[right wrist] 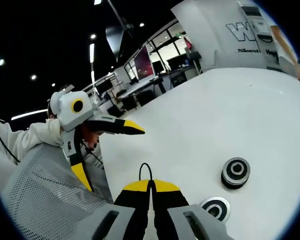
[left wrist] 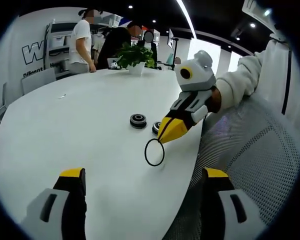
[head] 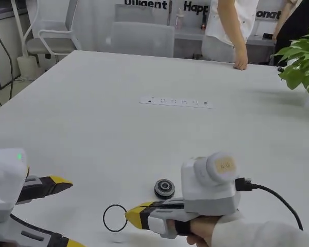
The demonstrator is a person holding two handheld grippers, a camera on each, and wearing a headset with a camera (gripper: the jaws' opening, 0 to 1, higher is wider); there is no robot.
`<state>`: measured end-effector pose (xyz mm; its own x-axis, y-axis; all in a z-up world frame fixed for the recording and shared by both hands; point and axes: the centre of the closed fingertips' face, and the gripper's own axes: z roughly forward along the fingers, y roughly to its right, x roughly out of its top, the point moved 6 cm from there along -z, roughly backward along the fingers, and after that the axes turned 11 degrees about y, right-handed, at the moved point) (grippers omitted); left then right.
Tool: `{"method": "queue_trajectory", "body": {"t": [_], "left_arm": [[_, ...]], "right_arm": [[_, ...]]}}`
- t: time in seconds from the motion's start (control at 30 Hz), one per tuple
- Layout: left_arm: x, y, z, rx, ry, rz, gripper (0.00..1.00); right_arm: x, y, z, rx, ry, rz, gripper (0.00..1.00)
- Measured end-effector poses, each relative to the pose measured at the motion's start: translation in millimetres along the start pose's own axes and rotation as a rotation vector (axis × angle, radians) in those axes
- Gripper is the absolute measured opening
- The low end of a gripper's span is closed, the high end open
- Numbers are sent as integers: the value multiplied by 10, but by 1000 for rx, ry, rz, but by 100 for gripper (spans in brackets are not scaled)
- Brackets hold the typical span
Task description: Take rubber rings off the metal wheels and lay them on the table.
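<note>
The thin black rubber ring [head: 115, 217] sits at the bottom centre of the head view, low over the white desk [head: 144, 134] near its front edge. Whether it already touches the surface I cannot tell. One point of its rim is pinched by the right gripper [right wrist: 150, 186]. In the right gripper view the yellow-tipped fingers [right wrist: 138, 187] are pressed fully together, with the loop rising just above them.

Just to the right of the ring in the head view stands a small round metal wheel with a dark rim [head: 164, 188]. The right gripper view shows a silver-rimmed metal wheel [right wrist: 215, 207] beside it at the bottom right. The left gripper [left wrist: 143, 176] waits at the lower left of the head view, fingers spread wide and holding nothing.

Farther up the desk lies a pale narrow strip [head: 176, 102]. A green potted plant [head: 301, 62] stands at the right edge, and a person [head: 229, 25] stands at the top.

The step in hand looks like laying the ring down. The next move calls for settling it flat, parting the fingers and backing off without dragging it. The dark-rimmed wheel may carry a ring and would be next.
</note>
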<state>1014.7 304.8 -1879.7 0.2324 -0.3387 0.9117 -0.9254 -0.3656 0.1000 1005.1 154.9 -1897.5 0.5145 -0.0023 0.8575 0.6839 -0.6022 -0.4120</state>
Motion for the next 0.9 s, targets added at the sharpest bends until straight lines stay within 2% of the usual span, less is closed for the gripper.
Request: {"method": "queue_trajectory", "body": {"t": [0.2, 0.43, 0.9], "left_arm": [[-5, 2, 2, -1, -5, 1, 95], [-9, -2, -1, 1, -9, 3, 95], [-13, -7, 3, 1, -9, -3, 95]], "right_arm": [[-83, 40, 28, -19, -44, -20, 0], [-117, 65, 57, -29, -61, -63, 0], [-178, 110, 55, -36, -98, -63, 0]]}}
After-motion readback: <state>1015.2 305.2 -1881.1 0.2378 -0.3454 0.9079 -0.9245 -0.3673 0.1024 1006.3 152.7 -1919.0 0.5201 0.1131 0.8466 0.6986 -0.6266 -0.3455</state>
